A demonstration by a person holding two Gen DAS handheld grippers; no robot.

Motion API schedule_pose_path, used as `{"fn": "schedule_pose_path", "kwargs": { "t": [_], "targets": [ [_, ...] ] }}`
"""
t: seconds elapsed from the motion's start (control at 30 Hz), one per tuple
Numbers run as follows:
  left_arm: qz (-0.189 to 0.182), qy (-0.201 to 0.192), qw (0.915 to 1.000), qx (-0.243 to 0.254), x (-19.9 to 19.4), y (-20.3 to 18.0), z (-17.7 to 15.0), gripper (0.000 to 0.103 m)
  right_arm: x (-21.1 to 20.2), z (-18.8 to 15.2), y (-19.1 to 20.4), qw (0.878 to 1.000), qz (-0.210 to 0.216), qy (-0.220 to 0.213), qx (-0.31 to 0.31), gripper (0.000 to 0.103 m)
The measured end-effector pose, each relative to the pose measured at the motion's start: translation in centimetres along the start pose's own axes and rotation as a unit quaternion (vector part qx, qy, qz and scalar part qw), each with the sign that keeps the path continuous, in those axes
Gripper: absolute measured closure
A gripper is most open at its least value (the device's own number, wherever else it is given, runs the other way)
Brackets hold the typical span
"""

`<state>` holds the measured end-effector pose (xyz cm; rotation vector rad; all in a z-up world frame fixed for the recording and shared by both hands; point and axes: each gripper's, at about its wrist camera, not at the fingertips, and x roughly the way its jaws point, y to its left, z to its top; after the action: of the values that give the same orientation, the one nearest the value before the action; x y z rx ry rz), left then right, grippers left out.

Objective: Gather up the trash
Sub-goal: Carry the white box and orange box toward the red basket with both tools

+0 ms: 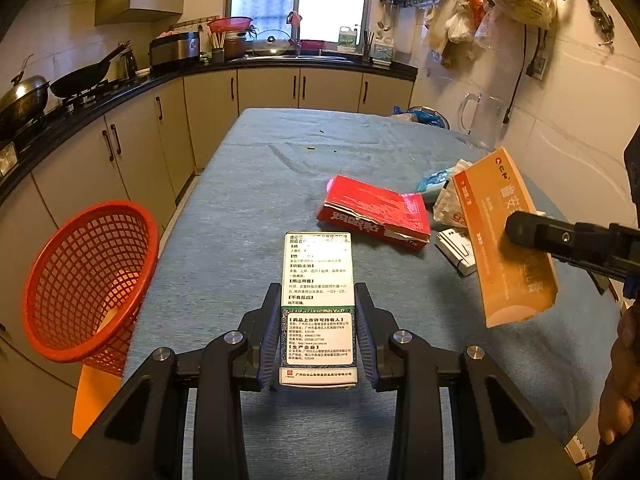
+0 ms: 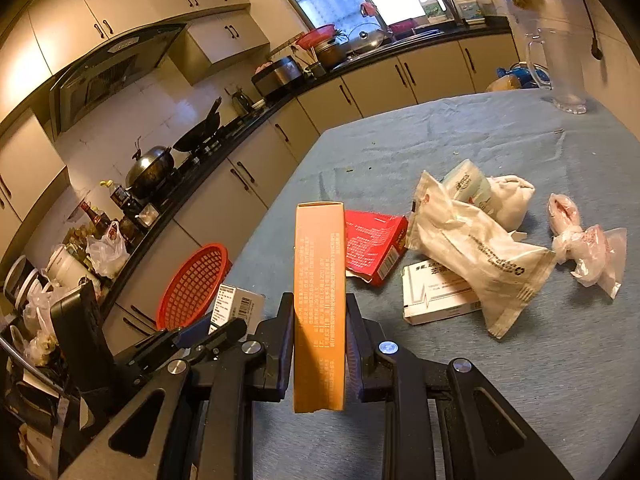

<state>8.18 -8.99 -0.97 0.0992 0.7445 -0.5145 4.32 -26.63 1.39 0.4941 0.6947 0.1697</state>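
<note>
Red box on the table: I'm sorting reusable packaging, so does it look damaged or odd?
Yes. The red box lies on the blue cloth with its near edge torn ragged and its top crushed.

left tongs [image 1: 318, 322] clamped, tilted down | right tongs [image 2: 320, 336] clamped, seemingly lower

blue-clothed table [image 2: 520, 380] with red box [image 2: 372, 246], white box [image 2: 432, 296], crumpled bags [image 2: 476, 256]
</note>
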Motion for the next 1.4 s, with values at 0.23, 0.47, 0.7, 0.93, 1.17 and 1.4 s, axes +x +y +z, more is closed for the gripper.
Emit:
{"fn": "schedule_pose_path", "kwargs": {
  "t": [0.23, 0.47, 0.7, 0.93, 1.17, 1.4],
  "targets": [
    [0.004, -0.009, 0.9999, -0.009, -0.8, 0.8, 0.0, 0.070, 0.6, -0.1, 0.8, 1.000, 0.001, 0.007, -0.007, 0.078],
    [0.008, -0.017, 0.9996, -0.020, -1.7, 1.5, 0.1, 0.070, 1.1, 0.0, 2.0, 1.000, 0.005, 0.013, -0.015, 0.078],
    [0.017, -0.027, 0.9991, -0.029, -2.6, 2.3, 0.3, 0.070, 1.6, 0.1, 3.2, 1.000, 0.009, 0.015, -0.026, 0.078],
    [0.034, -0.042, 0.9976, -0.045, -3.8, 4.5, 0.6, 0.070, 2.6, 0.5, 4.5, 0.999, 0.015, 0.022, -0.035, 0.078],
    [0.053, -0.057, 0.9948, -0.065, -5.2, 7.2, 1.4, 0.070, 4.4, 1.3, 6.6, 0.998, 0.029, 0.033, -0.051, 0.078],
    [0.073, -0.066, 0.9918, -0.082, -6.1, 9.9, 1.7, 0.070, 6.3, 2.2, 9.4, 0.996, 0.047, 0.041, -0.068, 0.078]
  ]
}}
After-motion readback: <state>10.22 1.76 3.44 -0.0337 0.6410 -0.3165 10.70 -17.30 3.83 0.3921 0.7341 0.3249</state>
